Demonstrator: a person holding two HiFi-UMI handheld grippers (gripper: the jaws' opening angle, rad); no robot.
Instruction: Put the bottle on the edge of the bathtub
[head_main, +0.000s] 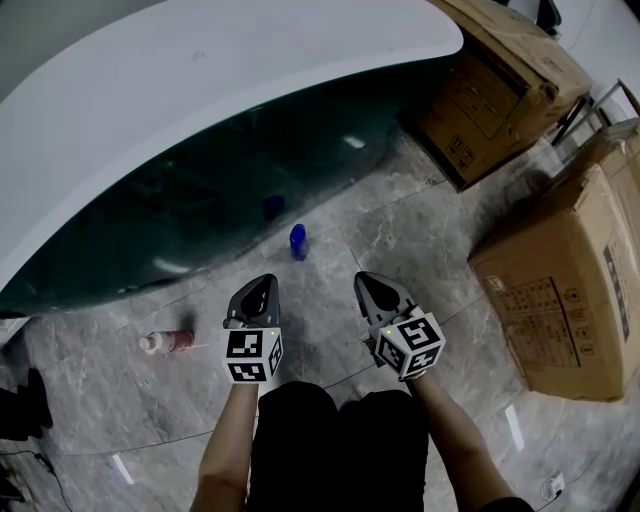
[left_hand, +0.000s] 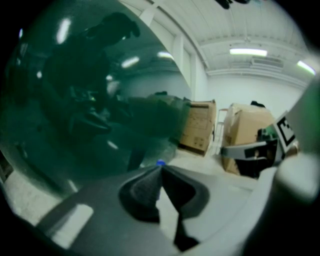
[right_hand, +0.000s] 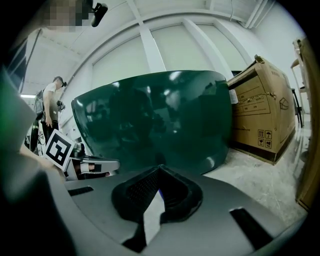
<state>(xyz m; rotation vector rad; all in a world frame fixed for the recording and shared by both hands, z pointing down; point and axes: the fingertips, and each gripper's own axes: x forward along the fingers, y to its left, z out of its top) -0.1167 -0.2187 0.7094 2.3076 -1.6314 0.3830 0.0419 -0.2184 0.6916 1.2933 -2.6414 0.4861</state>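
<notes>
A small blue bottle (head_main: 298, 241) stands upright on the marble floor beside the bathtub's dark green wall (head_main: 180, 200); the tub's white rim (head_main: 200, 70) curves above it. My left gripper (head_main: 264, 283) and right gripper (head_main: 364, 280) hover side by side just short of the bottle, both shut and holding nothing. In the left gripper view the jaws (left_hand: 161, 168) meet in a point, and the bottle's blue cap (left_hand: 160, 162) peeks just over their tip. The jaws in the right gripper view (right_hand: 160, 168) are also pressed together, facing the green wall (right_hand: 160, 120).
A pink bottle with a white cap (head_main: 168, 342) lies on the floor at the left. Cardboard boxes stand at the back right (head_main: 500, 90) and at the right (head_main: 570, 280). A person (right_hand: 50, 105) stands far left in the right gripper view.
</notes>
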